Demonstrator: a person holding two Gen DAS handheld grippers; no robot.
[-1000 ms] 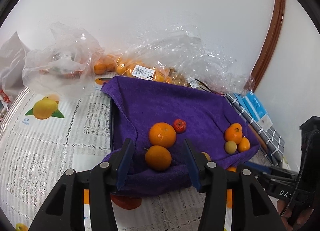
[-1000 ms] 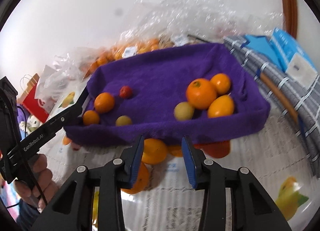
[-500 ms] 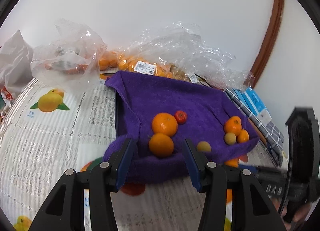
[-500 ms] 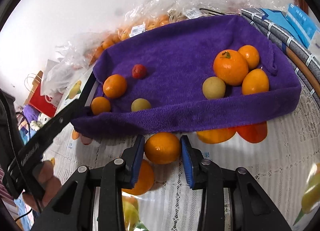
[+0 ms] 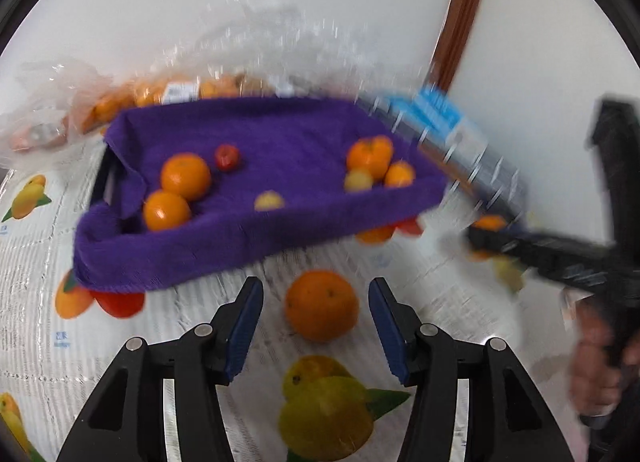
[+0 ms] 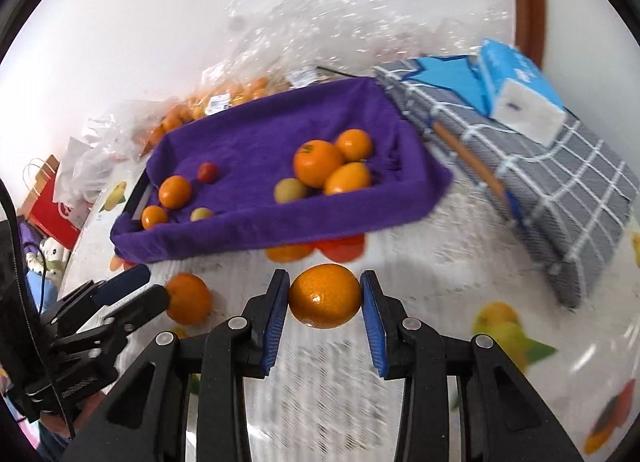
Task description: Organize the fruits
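A tray lined with a purple towel [image 5: 280,142] [image 6: 256,150] holds several oranges, small yellow fruits and a small red fruit. My right gripper [image 6: 325,298] is shut on an orange [image 6: 325,296] and holds it above the tablecloth in front of the tray. My left gripper [image 5: 316,316] is open, its fingers either side of a second orange [image 5: 321,305] that lies on the tablecloth; this orange also shows in the right wrist view [image 6: 188,299], with the left gripper [image 6: 138,294] beside it.
Clear plastic bags of oranges [image 6: 224,98] lie behind the tray. A grey checked cloth [image 6: 560,198] with blue tissue packs [image 6: 516,90] sits to the right. A red paper bag [image 6: 52,218] stands far left. The tablecloth [image 5: 48,262] has printed fruit pictures.
My right gripper closed on the orange and lifted it back from the tray. My left gripper swung right and down from the tray's front edge to straddle the second orange.
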